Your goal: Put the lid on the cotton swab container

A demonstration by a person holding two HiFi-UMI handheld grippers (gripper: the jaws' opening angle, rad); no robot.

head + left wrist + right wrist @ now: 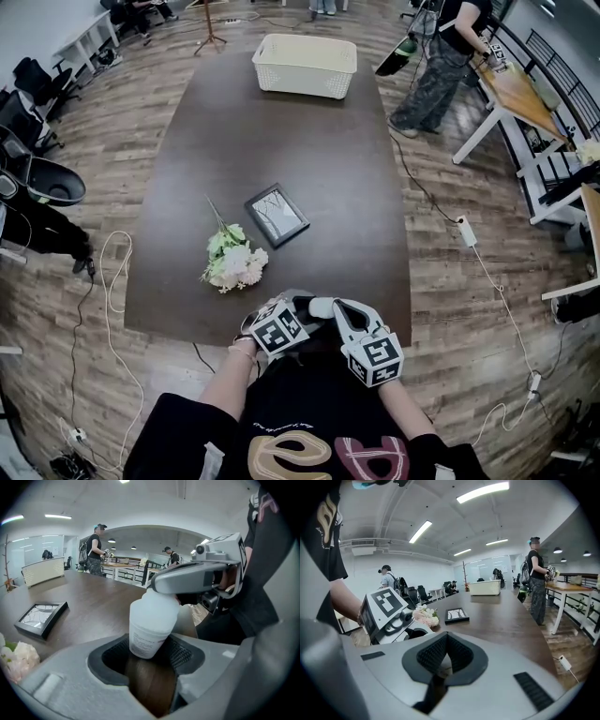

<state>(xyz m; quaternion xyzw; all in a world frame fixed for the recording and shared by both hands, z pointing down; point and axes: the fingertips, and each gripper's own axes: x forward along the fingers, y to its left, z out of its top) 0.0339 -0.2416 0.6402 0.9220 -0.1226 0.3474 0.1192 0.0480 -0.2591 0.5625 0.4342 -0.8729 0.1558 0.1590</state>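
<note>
White plastic, slick-looking: the cotton swab container [152, 625] sits in the L gripper [150, 654]. It is tilted, its base down between the ribbed pads and clear of the table [93, 611], at the near edge in front of the person. L jaws are clenched on its lower body, apart only as wide as the tub itself, pads touching both sides.

R gripper [443, 660] is pinched almost fully closed. Its pad tips meet at the top w/ a thin pale sliver between them lower down. That is prob. the lid [440, 664], though too little shows to be sure. In the left gripper view the R jaw tips lie right over the container's mouth, touching it or just about.

Step in hand, as I read it: seating the lid. To do it well:
- Keep the L grip firm and low so the tub doesn't twist.
- Level the lid w/ the rim before pressing.
- Push straight along the tub's axis, not at an angle; smooth plastic may slip under a skewed push.
- Don't let go w/ R until the lid sits flush all round.
</note>
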